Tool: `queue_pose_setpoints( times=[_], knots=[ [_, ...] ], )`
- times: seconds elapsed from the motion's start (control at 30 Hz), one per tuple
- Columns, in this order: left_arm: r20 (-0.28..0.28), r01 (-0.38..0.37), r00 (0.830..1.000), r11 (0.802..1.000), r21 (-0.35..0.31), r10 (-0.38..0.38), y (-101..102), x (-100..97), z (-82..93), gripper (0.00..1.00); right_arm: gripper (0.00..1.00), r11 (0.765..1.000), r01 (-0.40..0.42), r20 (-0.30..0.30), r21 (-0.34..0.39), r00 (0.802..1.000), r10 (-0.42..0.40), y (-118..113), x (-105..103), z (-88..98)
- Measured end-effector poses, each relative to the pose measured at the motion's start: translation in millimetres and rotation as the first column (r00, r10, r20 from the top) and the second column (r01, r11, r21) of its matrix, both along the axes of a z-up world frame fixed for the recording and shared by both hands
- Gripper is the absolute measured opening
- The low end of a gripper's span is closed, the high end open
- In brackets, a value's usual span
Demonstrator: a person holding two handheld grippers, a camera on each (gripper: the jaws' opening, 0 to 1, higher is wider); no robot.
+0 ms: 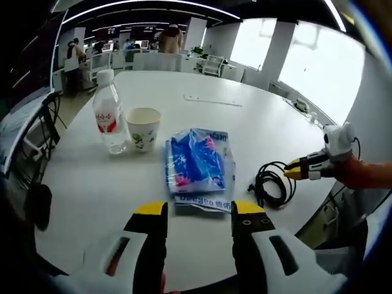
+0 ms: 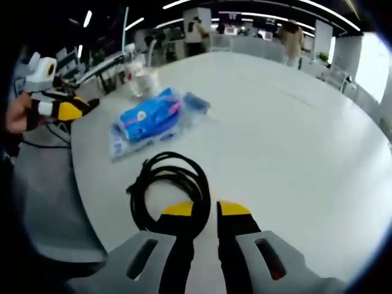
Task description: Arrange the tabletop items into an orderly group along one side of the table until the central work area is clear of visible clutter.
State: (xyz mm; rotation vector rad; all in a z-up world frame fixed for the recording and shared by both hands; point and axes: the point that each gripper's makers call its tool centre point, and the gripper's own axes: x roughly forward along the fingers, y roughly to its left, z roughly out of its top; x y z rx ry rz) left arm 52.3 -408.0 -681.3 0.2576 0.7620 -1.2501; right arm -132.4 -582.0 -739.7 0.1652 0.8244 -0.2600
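On the white round table (image 1: 257, 122), a blue plastic packet (image 1: 197, 162) is seen lying just ahead of the left gripper (image 1: 199, 209), whose yellow-tipped jaws are spread wide with nothing between them. A water bottle (image 1: 109, 113) and a paper cup (image 1: 143, 128) are shown standing side by side beyond the packet, to its left. A coiled black cable (image 2: 168, 180) is seen just in front of the right gripper (image 2: 205, 209), whose jaws are set narrowly apart and empty, one tip resting over the coil's near edge.
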Motion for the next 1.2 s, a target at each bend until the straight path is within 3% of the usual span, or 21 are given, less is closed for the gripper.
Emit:
queue_pose_setpoints(
  times=[0.63, 1.2],
  knots=[
    [-0.036, 0.000, 0.999, 1.000, 0.000, 0.000, -10.5, -15.0, -4.7, 0.39, 0.11, 1.000, -0.007, 0.009, -0.008, 1.000, 0.007, -5.0, 2.2, 7.0],
    [-0.081, -0.014, 0.997, 1.000, -0.005, 0.013, -21.5, -25.6, -12.0, 0.38, 0.11, 0.999, -0.035, 0.036, -0.008, 0.999, 0.036, -12.0, 19.6, 13.3]
  ],
)
